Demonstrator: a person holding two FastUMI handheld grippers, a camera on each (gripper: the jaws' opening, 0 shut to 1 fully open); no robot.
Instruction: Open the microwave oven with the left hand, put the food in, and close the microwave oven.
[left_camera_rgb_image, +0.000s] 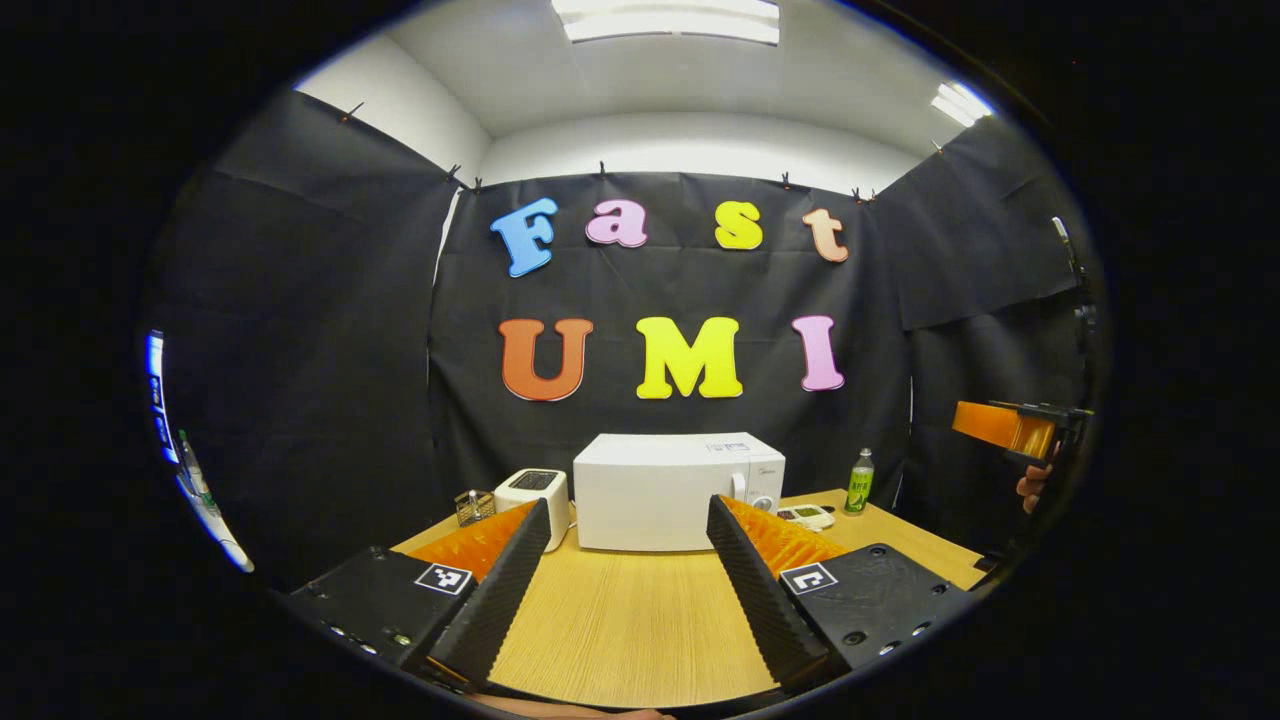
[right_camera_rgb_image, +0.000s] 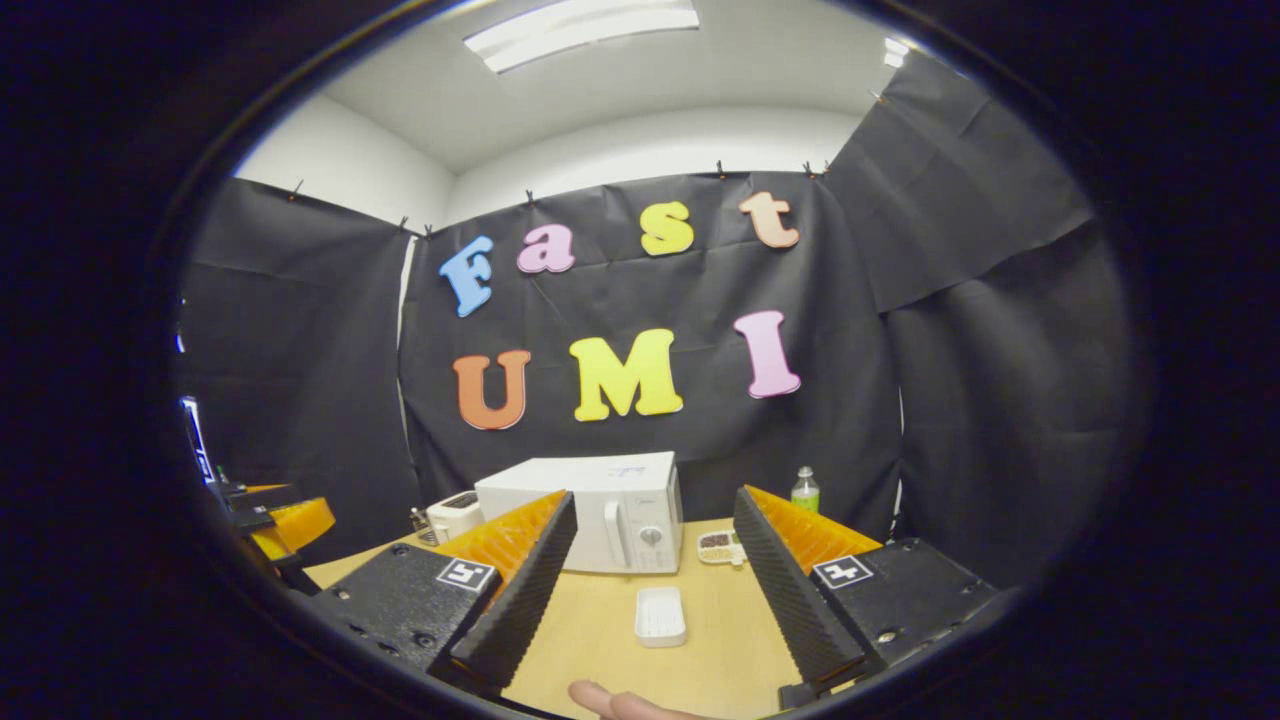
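White microwave (left_camera_rgb_image: 665, 491) between spread left claw (left_camera_rgb_image: 628, 565)

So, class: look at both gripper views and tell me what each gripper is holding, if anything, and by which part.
Nothing is held. The left gripper and the right gripper are both open, with bare table between their fingers. The microwave is shut and untouched.

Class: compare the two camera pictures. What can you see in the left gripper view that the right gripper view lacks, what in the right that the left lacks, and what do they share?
Left gripper view alone: a small wire basket by the toaster, and a hand at the right edge.

Right gripper view alone: an empty white tray on the table in front of the microwave, and a fingertip at the bottom.

Both: the shut microwave, white toaster, green bottle, food dish, wooden table, and open grippers, left gripper and right gripper.
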